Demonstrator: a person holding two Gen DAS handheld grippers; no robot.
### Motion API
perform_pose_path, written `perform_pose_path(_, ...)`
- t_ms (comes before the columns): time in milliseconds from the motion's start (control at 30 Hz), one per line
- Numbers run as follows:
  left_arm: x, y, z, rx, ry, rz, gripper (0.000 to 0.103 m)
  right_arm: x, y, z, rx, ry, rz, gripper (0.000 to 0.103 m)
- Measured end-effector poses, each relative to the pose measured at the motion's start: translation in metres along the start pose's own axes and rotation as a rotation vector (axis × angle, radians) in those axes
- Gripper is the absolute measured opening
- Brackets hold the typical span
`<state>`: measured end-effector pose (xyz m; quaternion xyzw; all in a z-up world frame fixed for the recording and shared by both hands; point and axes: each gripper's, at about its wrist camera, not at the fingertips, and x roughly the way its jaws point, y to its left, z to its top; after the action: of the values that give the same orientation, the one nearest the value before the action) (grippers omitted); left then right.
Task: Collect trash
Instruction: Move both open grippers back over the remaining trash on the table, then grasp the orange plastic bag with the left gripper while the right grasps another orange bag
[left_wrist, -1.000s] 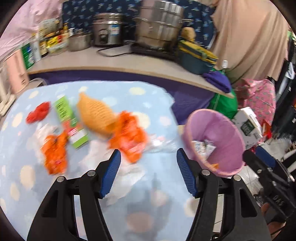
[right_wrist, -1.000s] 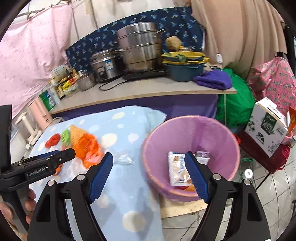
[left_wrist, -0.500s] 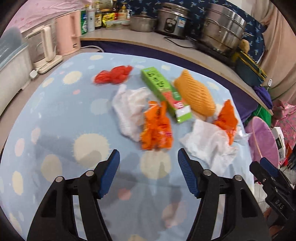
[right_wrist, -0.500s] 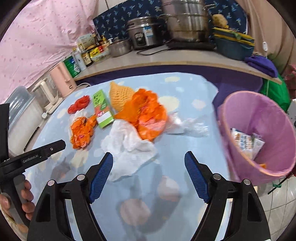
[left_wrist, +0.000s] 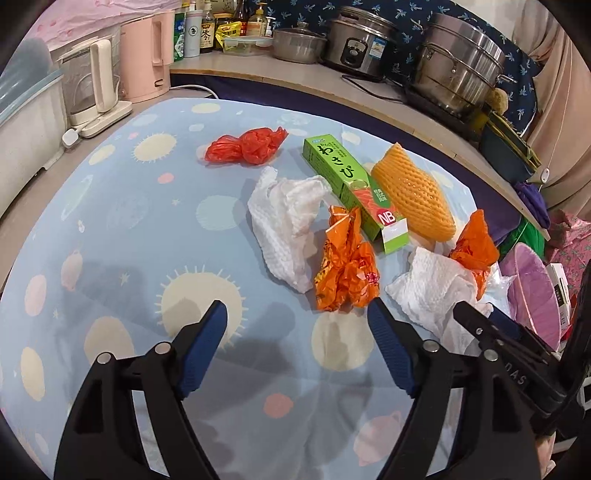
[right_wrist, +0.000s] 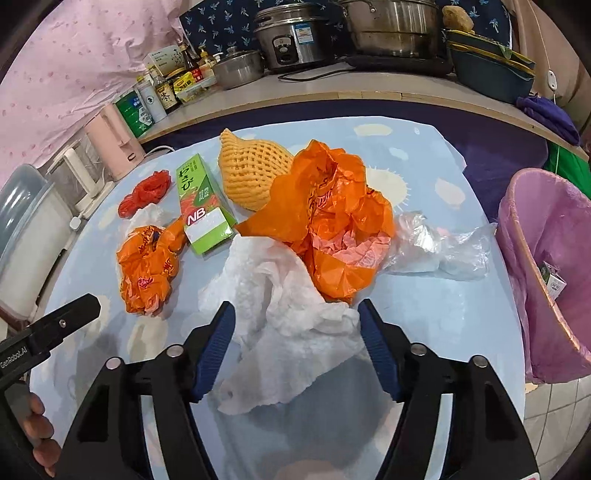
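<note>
Trash lies on the blue patterned tablecloth (left_wrist: 122, 206). My left gripper (left_wrist: 295, 306) hangs over bare cloth with its jaws opening and nothing between them; a crumpled orange wrapper (left_wrist: 345, 273) lies just beyond its tips. My right gripper (right_wrist: 295, 306) straddles a white paper towel (right_wrist: 288, 325), and its jaws are closing on it with the pads not clearly pressing. Behind that towel sit a large orange bag (right_wrist: 332, 221), clear plastic (right_wrist: 439, 247), a green box (right_wrist: 203, 206), a yellow foam net (right_wrist: 251, 170) and a red bag (right_wrist: 146, 192). A second white towel (left_wrist: 284, 221) lies left of the wrapper.
A pink bin (right_wrist: 546, 277) with some packets inside stands off the table's right edge. Behind the table a counter (left_wrist: 258, 70) carries steel pots (left_wrist: 458, 70), a rice cooker, bottles and a pink kettle (left_wrist: 142, 55). A person's hand (right_wrist: 40, 435) holds the left gripper.
Both views swung from the bin to the trash on the table. My right gripper came down over the white towel and its jaws narrowed. The left jaws widened.
</note>
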<state>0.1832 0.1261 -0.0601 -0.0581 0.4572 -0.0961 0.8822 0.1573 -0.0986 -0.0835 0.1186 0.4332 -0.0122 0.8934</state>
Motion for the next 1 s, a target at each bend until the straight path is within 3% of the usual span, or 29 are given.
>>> perform_pose_path(133,0.006,-0.001,0.002,-0.006,0.006,-0.003,0.074,0.004,0.001,-0.004,-0.002,0.016,0.01,0.051)
perform_pose_path(200,0.008,-0.001,0.003,-0.005,0.008,-0.004,0.074,0.004,0.0,-0.005,0.001,0.021,0.012,0.038)
perform_pose_path(367,0.016,-0.007,0.007,-0.008,0.013,-0.018,0.074,0.002,-0.003,-0.007,0.0,0.033,0.036,0.034)
perform_pose_path(433,0.022,-0.012,0.012,-0.007,0.015,-0.026,0.074,0.0,-0.005,-0.008,-0.001,0.034,0.042,0.035)
perform_pose_path(533,0.033,-0.021,0.019,0.003,0.015,-0.043,0.072,-0.008,-0.009,-0.007,0.01,0.013,0.045,0.048)
perform_pose_path(600,0.041,-0.028,0.023,0.018,0.018,-0.041,0.065,-0.015,-0.01,-0.004,0.01,-0.01,0.035,0.059)
perform_pose_path(667,0.05,-0.035,0.025,0.037,0.038,-0.048,0.045,-0.022,-0.013,0.001,0.009,-0.035,0.021,0.062)
perform_pose_path(700,0.054,-0.037,0.026,0.041,0.048,-0.044,0.04,-0.024,-0.015,0.004,0.012,-0.045,0.018,0.064)
perform_pose_path(733,0.057,-0.039,0.026,0.046,0.058,-0.049,0.032,-0.027,-0.017,0.008,0.017,-0.057,0.012,0.065)
perform_pose_path(1000,0.044,-0.039,0.024,0.049,0.048,-0.08,0.026,-0.017,-0.039,0.042,0.056,-0.093,-0.022,0.066)
